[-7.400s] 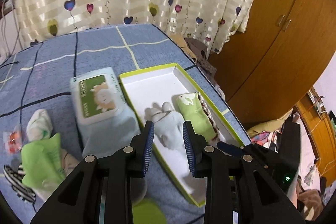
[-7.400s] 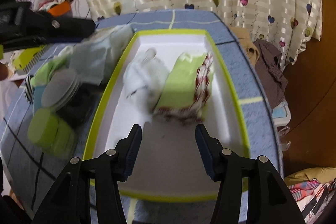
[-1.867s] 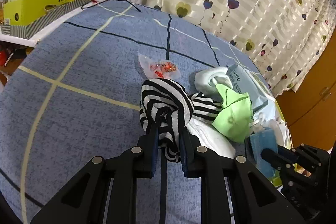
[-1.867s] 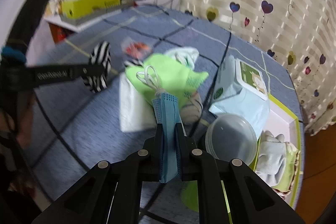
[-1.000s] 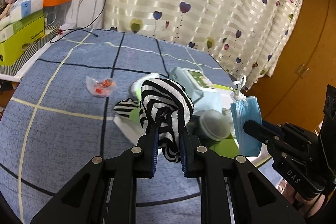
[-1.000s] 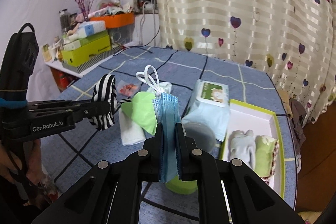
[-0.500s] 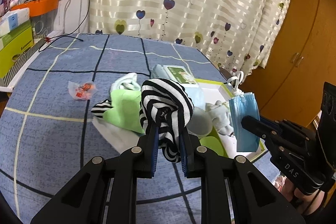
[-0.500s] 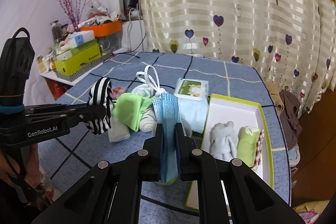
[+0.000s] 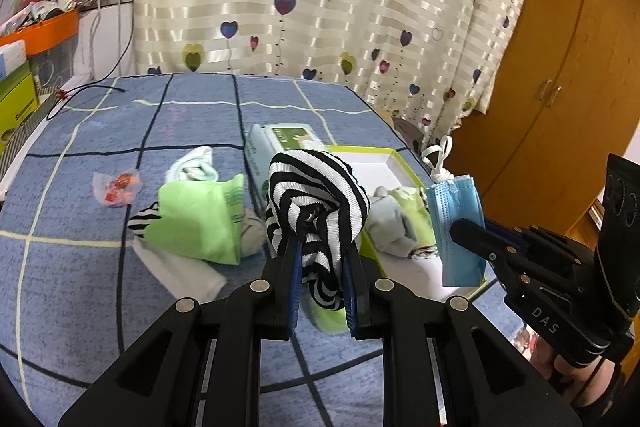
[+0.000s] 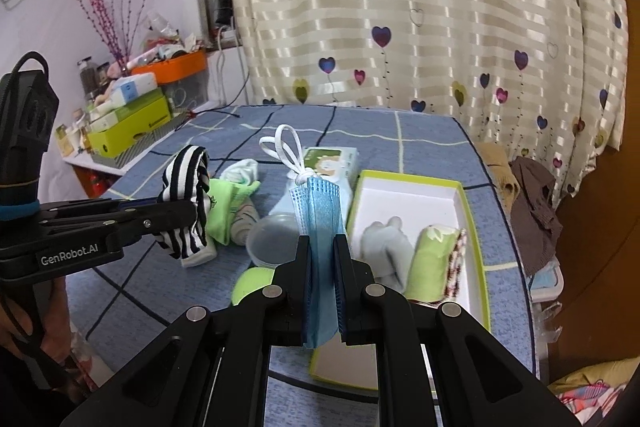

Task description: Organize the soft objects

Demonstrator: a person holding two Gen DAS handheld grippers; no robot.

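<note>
A: Progress check, quick. What's each hand-held gripper doing?

B: Left hand-held gripper (image 9: 320,287) is clamped on a balled black-and-white striped fabric sock (image 9: 316,203), held up above the blue checked counter (image 9: 100,131). Right hand-held gripper (image 10: 322,291) is clamped on a folded pale blue pleated face mask (image 10: 318,223), white ear loops sticking up, also in the air.

A: Anything in the box?

B: Yes. White shallow cardboard box with a lime-green rim (image 10: 412,195) holds a grey-white soft bundle (image 10: 386,243) and, just beside it, a light green rolled cloth with a checked edge (image 10: 432,259). Far half of the box is bare.

A: What's left out?

B: Green soft cloth (image 9: 200,219) lying on a white folded cloth (image 9: 180,271), a white-and-mint rolled sock (image 9: 192,167) behind them, and a second striped piece (image 9: 142,221) poking out beside the green one. Wet-wipes pack with a green label (image 10: 332,159), clear round plastic lid (image 10: 272,235) and small orange-print wrapper (image 9: 116,183) are there too; can't say whether they count.

A: Verdict?

B: Roughly halfway, I'd judge: two stowed, two in hand and not yet over the box, several loose.
</note>
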